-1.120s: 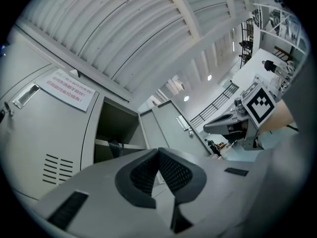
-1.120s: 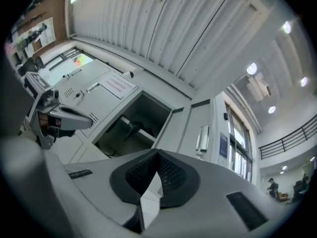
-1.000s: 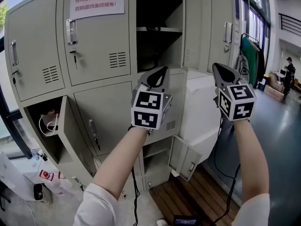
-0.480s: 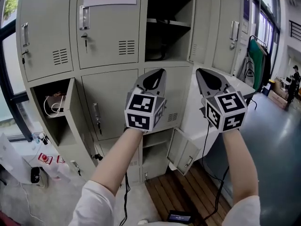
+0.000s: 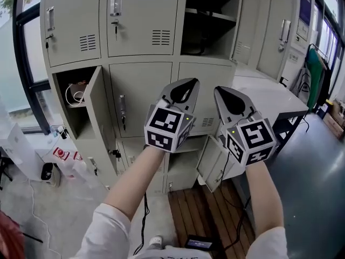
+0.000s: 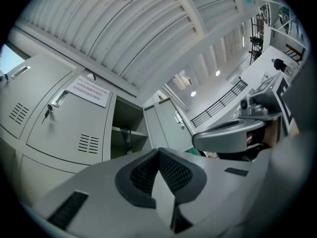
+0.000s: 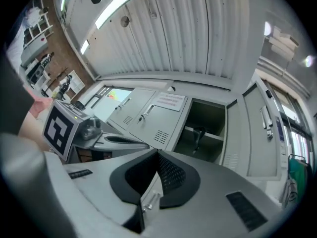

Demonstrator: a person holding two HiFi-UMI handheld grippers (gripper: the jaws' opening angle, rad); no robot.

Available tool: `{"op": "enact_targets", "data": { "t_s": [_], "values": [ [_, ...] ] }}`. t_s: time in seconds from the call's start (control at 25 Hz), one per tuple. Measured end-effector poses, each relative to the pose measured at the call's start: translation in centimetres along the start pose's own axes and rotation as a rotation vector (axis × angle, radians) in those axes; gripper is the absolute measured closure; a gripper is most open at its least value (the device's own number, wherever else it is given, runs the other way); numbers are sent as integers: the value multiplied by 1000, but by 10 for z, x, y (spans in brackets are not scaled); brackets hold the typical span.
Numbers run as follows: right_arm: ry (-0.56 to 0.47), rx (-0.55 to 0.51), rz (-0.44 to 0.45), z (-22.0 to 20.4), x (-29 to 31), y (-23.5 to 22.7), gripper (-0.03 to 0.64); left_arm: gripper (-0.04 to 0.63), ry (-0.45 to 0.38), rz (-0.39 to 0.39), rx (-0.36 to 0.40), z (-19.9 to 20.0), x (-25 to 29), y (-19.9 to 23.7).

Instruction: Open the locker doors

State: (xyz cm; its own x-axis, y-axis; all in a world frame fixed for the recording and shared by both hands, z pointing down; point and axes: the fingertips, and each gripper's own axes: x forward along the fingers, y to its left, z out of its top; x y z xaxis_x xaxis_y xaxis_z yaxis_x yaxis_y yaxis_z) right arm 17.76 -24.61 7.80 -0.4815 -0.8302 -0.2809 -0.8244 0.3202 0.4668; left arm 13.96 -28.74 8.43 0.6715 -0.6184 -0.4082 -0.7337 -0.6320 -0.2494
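Both tools are up in front of the grey lockers (image 5: 143,53). The left hand-held gripper (image 5: 183,88) has its jaws pressed together with nothing between them, and its own view (image 6: 158,153) confirms it. The right hand-held gripper (image 5: 223,93) sits just beside it, jaws also together and empty (image 7: 157,155). Neither touches a door.

3 doors are open: the top-right compartment (image 5: 207,15) gapes with its shelf showing, the middle-left door (image 5: 99,112) is swung out, and the lower-right door (image 5: 213,166) hangs ajar. The top-middle door (image 5: 143,18) is closed with a key (image 5: 116,28) in its lock, and the middle-centre door (image 5: 141,104) is closed too.
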Motion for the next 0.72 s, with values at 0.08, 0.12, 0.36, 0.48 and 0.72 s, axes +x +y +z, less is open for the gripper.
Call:
{"op": "enact_targets", "data": {
  "t_s": [0.08, 0.12, 0.36, 0.48, 0.72],
  "values": [
    [-14, 16, 35, -5, -2, 14, 595, 581, 11, 17, 12, -10, -12, -7],
    [-17, 20, 49, -8, -3, 20, 595, 581, 21, 26, 19, -15, -18, -10],
    [-33, 71, 116, -31, -9, 62, 594, 581, 74, 95, 2, -42, -56, -13],
    [-44, 94, 129, -34, -9, 73, 594, 581, 81, 127, -18, -50, -67, -8],
    [-72, 121, 117, -35, -18, 95, 594, 581, 67, 138, -2, -49, -90, -9]
  ]
}}
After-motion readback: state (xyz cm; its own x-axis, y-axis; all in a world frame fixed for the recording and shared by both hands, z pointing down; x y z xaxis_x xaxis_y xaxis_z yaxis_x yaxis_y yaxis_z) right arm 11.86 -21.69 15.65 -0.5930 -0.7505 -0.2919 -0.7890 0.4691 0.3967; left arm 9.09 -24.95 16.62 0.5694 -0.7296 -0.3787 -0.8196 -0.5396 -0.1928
